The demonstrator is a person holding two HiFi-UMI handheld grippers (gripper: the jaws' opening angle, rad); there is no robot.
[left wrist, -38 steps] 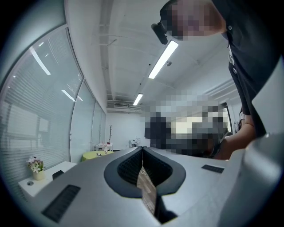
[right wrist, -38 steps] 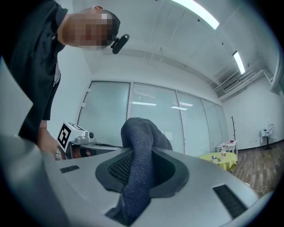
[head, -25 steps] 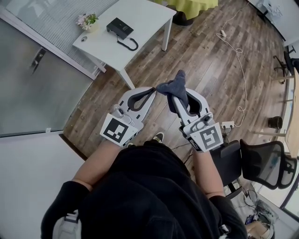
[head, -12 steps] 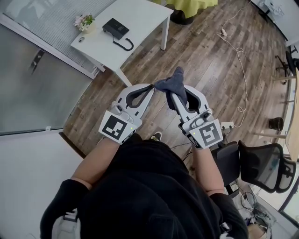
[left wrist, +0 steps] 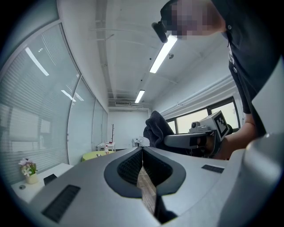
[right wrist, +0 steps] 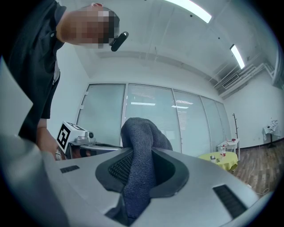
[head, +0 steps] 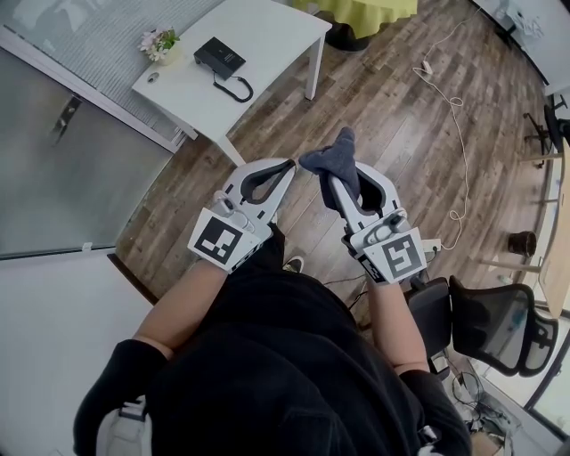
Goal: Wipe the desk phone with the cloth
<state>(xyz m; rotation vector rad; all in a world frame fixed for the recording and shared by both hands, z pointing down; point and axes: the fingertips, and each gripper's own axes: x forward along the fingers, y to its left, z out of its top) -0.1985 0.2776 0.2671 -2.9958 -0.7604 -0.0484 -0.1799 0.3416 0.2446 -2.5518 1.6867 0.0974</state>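
The black desk phone (head: 220, 57) sits on a white table (head: 276, 31) far ahead at the upper left, its handset and cord (head: 233, 89) lying beside it. Both grippers are held up in front of the person, well short of the table. My right gripper (head: 335, 181) is shut on a dark grey cloth (head: 333, 157), which bulges out past its jaws (right wrist: 140, 150). My left gripper (head: 288, 166) is shut with nothing in it, its tips a little left of the cloth (left wrist: 156, 127). The phone (left wrist: 49, 178) shows small at the lower left in the left gripper view.
A small pot of flowers (head: 158, 40) stands at the table's left end. A glass partition (head: 62, 151) runs along the left. A white cable with a power strip (head: 450, 98) trails over the wooden floor. A black office chair (head: 494, 321) stands at the right, a yellow-green round table (head: 370, 11) at the top.
Both grippers stay raised side by side with the cloth still held. The left gripper's tips have drawn slightly away from the cloth. The table has slid a little up and left in view.
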